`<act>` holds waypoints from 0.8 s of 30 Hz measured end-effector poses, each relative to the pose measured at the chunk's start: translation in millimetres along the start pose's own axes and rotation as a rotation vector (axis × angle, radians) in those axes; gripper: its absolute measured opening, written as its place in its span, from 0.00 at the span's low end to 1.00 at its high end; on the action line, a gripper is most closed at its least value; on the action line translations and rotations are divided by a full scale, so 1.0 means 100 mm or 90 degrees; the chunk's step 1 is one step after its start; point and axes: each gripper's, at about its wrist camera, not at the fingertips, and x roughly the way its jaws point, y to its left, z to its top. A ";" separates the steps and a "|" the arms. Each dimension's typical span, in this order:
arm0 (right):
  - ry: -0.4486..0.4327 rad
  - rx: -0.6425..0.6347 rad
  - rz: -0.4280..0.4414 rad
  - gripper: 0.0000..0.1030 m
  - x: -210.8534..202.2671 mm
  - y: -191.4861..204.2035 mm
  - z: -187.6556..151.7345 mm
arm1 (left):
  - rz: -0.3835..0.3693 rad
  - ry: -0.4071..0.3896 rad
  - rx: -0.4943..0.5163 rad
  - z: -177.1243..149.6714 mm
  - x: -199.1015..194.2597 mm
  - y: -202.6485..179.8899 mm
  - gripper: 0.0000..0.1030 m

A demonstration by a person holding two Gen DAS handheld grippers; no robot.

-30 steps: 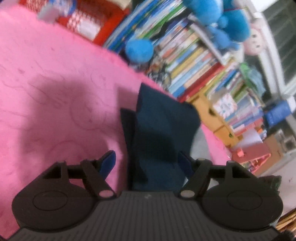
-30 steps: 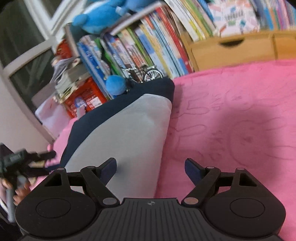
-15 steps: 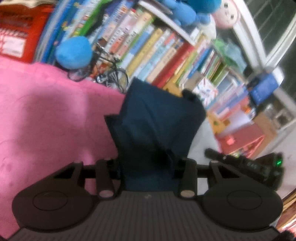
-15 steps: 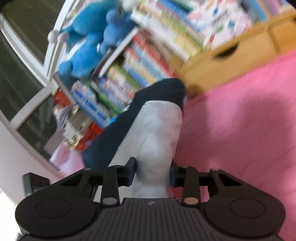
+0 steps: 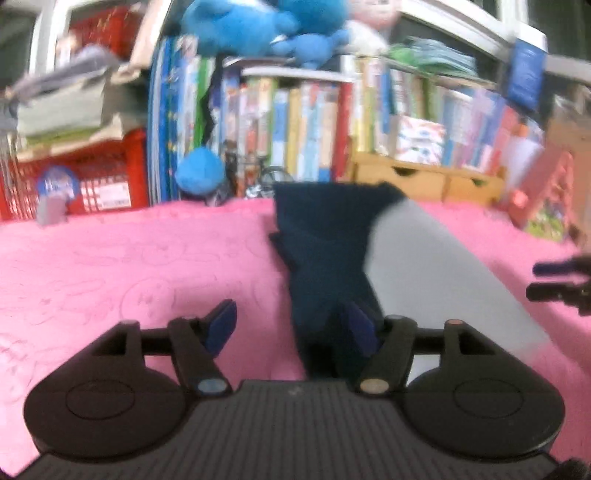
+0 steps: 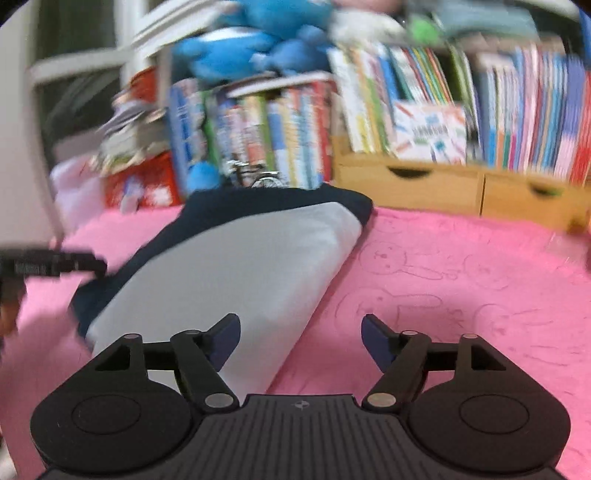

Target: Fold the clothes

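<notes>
A navy and grey garment [image 5: 325, 236] lies folded into a long strip on the pink blanket [image 5: 129, 258]. My left gripper [image 5: 291, 314] hovers over its near navy end. Its jaws are opening; navy cloth lies between them against the right finger, and the pads do not press on it. In the right wrist view the grey side of the garment [image 6: 240, 266] runs away to the left. My right gripper [image 6: 300, 325] is over its near edge, jaws opening, with grey cloth under the left finger and pink blanket under the right. Each gripper shows at the other view's edge, the right gripper [image 5: 557, 284] and the left gripper [image 6: 55, 262].
Behind the blanket stands a packed bookshelf [image 5: 295, 122] with blue plush toys [image 5: 251, 26] on top. A red crate [image 5: 92, 177] is at the back left, wooden drawers [image 6: 461, 188] at the back right. A small bicycle model [image 6: 255, 177] and a blue ball [image 5: 201, 170] sit by the garment's far end.
Half a second ago both grippers were pinched on the garment; now both have let go and stand wide. Both views have rolled level, and the garment lies flat on the blanket.
</notes>
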 end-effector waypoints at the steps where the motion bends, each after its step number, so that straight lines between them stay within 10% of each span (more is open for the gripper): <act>1: -0.001 -0.014 -0.002 0.74 -0.10 0.08 -0.07 | 0.013 0.005 0.018 -0.05 -0.07 -0.09 0.68; 8: 0.028 -0.124 -0.042 0.76 -0.27 0.64 -0.53 | 0.030 0.071 0.082 -0.28 -0.20 -0.57 0.71; 24: 0.077 -0.045 -0.013 0.89 0.06 0.47 -0.65 | 0.012 0.096 0.004 -0.37 0.02 -0.53 0.96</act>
